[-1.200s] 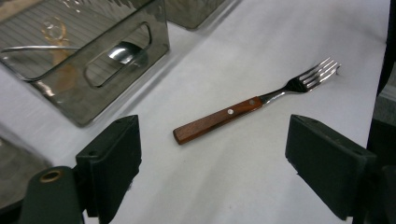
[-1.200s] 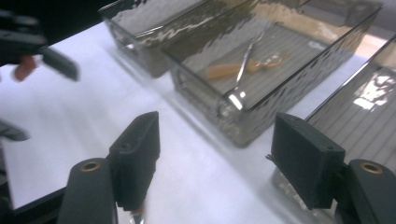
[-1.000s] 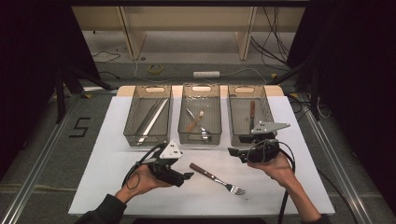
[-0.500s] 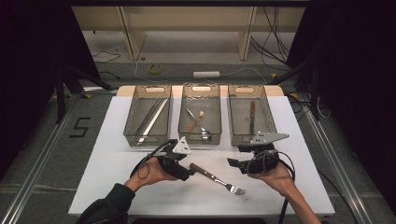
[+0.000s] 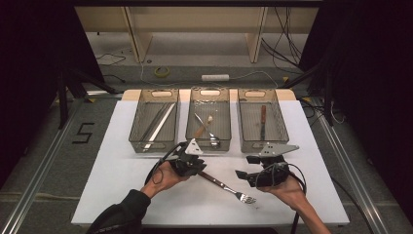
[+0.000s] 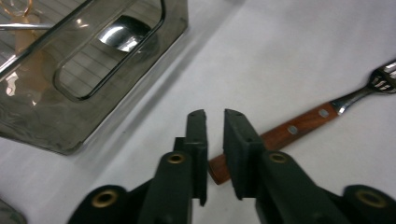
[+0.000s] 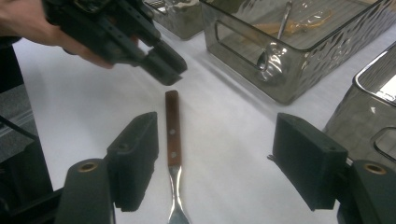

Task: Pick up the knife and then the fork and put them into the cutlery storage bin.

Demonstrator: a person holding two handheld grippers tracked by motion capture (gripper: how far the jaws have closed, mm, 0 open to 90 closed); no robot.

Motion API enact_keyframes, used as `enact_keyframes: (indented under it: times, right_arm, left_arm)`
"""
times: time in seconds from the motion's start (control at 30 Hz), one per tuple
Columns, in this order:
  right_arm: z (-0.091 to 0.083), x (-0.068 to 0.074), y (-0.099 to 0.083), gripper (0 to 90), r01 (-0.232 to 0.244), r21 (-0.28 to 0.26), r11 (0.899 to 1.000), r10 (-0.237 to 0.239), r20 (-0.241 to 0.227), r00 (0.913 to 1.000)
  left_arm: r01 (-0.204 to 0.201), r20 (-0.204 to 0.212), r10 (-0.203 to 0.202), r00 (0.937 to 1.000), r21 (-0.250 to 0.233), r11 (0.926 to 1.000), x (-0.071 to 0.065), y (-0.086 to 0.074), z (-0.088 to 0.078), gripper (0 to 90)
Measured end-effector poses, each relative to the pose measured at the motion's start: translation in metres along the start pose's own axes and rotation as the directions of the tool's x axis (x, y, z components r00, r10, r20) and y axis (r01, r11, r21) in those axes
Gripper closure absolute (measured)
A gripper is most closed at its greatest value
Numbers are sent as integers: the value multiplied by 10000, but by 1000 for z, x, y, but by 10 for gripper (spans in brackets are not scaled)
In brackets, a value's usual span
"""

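A fork point(image 5: 226, 185) with a brown wooden handle lies on the white table point(image 5: 122, 195), tines toward the front right. My left gripper point(image 5: 201, 169) hovers just above the handle's end. Its jaws have just been closing and now stand shut with nothing between them point(image 6: 215, 114); the handle point(image 6: 303, 126) lies on the table beyond them. In the right gripper view the left gripper point(image 7: 163, 65) hangs apart from the handle's tip. My right gripper point(image 5: 243, 168) is open to the right of the fork, its wide jaws point(image 7: 215, 126) framing the fork point(image 7: 173, 130) without touching it.
Three smoky clear bins stand in a row at the back. The left bin point(image 5: 134, 141) holds long metal utensils, the middle bin point(image 5: 191, 122) a spoon and other cutlery, the right bin point(image 5: 243, 131) a wooden-handled knife. The middle bin's corner point(image 6: 93, 116) is near the left jaws.
My left gripper has moved right and down to the fork's handle end, and its jaws have gone from wide to shut. The right gripper sank slightly toward the table.
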State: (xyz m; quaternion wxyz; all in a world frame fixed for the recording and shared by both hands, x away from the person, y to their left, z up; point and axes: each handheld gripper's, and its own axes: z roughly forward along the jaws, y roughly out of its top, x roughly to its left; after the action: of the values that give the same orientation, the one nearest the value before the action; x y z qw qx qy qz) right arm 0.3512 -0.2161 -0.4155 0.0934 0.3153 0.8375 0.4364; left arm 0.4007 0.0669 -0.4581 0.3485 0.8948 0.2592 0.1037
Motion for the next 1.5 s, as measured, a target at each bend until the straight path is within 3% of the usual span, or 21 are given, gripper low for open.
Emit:
enact_keyframes:
  times: [0.07, 0.17, 0.6, 0.8, 1.03, 1.5]
  right_arm:
    - [0, 1, -2, 310, -19, -36, 10000, 19, -30, 10000]
    - [0, 4, -4, 295, -28, -101, 9999, 28, 4, 10000]
    - [-1, 10, -9, 291, 52, -116, 9999, -53, -121, 9999]
    - [-3, 9, -10, 291, -11, -99, 10000, 10, -94, 10000]
    - [-5, 9, -12, 291, -43, -109, 9999, 42, -90, 10000]
    - [-6, 8, -14, 291, -91, -92, 9999, 90, -87, 9999]
  left_arm:
    - [220, -47, -220, 9997, 48, 9997, 1, 2, 4, 845]
    - [221, 100, -223, 9997, 216, 9995, 2, 1, 11, 886]
    - [74, 306, -105, 9995, 990, 9951, 1, -5, 22, 889]
    - [-197, 493, 131, 9987, 1360, 9905, -9, -8, 16, 889]
    - [-655, 693, 539, 9961, 1764, 9821, -29, -13, 7, 889]
    - [-535, 844, 391, 9957, 1765, 9828, -34, -15, -1, 887]
